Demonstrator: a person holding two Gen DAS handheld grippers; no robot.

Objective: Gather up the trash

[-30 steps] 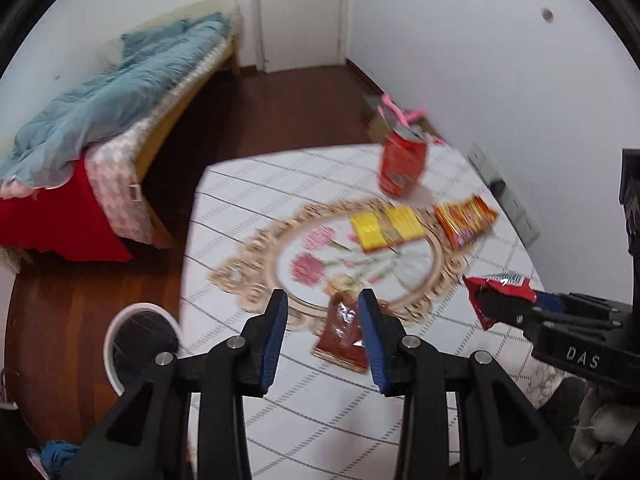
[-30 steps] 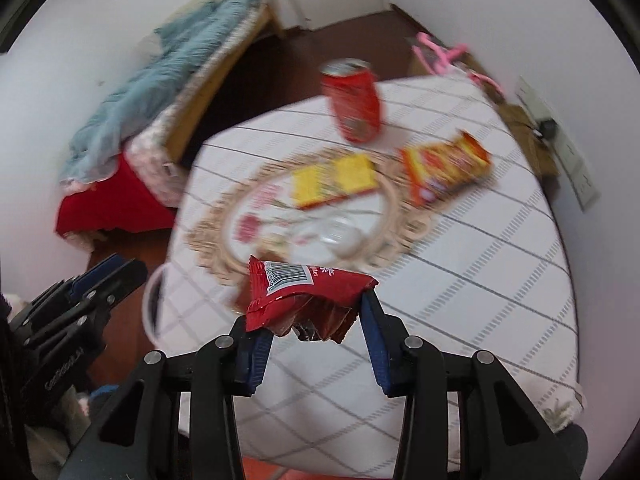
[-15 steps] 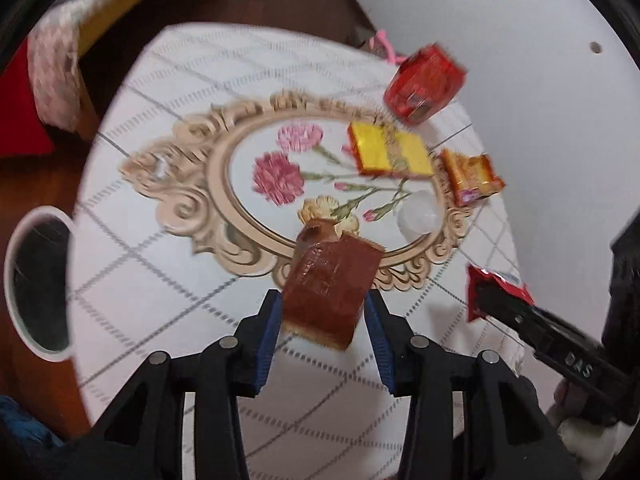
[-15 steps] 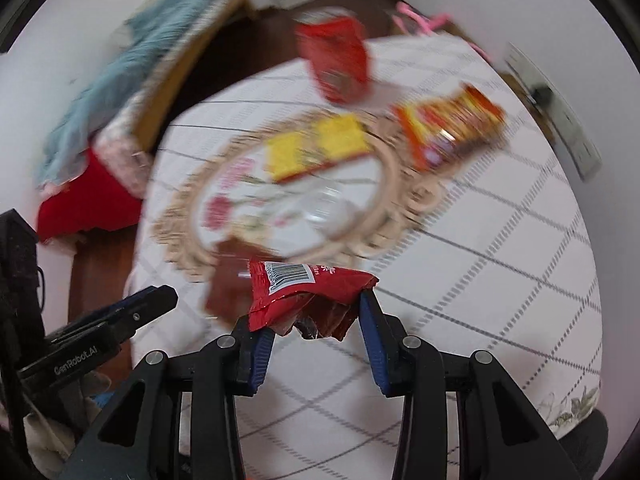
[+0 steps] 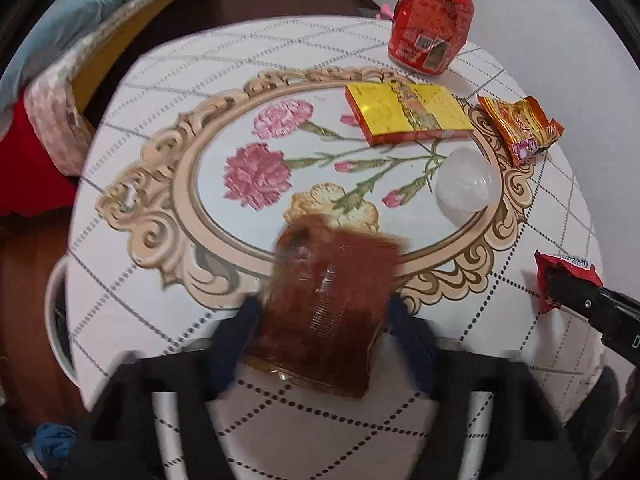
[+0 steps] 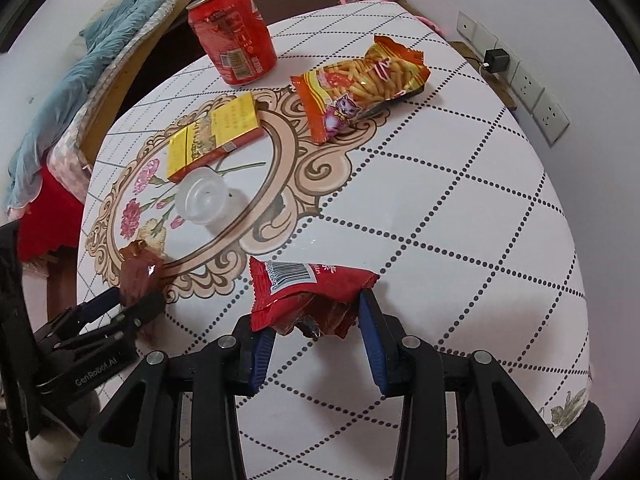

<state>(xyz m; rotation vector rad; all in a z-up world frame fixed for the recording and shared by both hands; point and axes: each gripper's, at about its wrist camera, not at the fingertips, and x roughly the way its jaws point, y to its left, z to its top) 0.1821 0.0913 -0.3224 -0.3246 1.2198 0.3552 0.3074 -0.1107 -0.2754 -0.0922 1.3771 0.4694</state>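
My left gripper (image 5: 324, 316) has its blue pads on both sides of a brown wrapper (image 5: 328, 304); the view is blurred, and the wrapper lies between the jaws on the table. In the right wrist view the left gripper (image 6: 136, 300) closes around the brown wrapper (image 6: 138, 272). My right gripper (image 6: 316, 340) is shut on a red snack wrapper (image 6: 308, 292), also seen at the right edge of the left wrist view (image 5: 564, 276). On the table lie a red can (image 6: 232, 40), a yellow box (image 6: 214, 136), an orange snack bag (image 6: 360, 80) and a clear plastic cup (image 6: 202, 198).
The round table (image 6: 460, 200) has a white checked cloth with a floral medallion. A white bin (image 5: 56, 320) stands on the floor left of the table. A bed with a blue blanket (image 6: 80, 72) is at the far left. Wall sockets (image 6: 532, 92) are at the right.
My left gripper has dropped down and forward onto the brown wrapper, which now sits between its pads. My right gripper keeps the red wrapper and has lowered toward the table.
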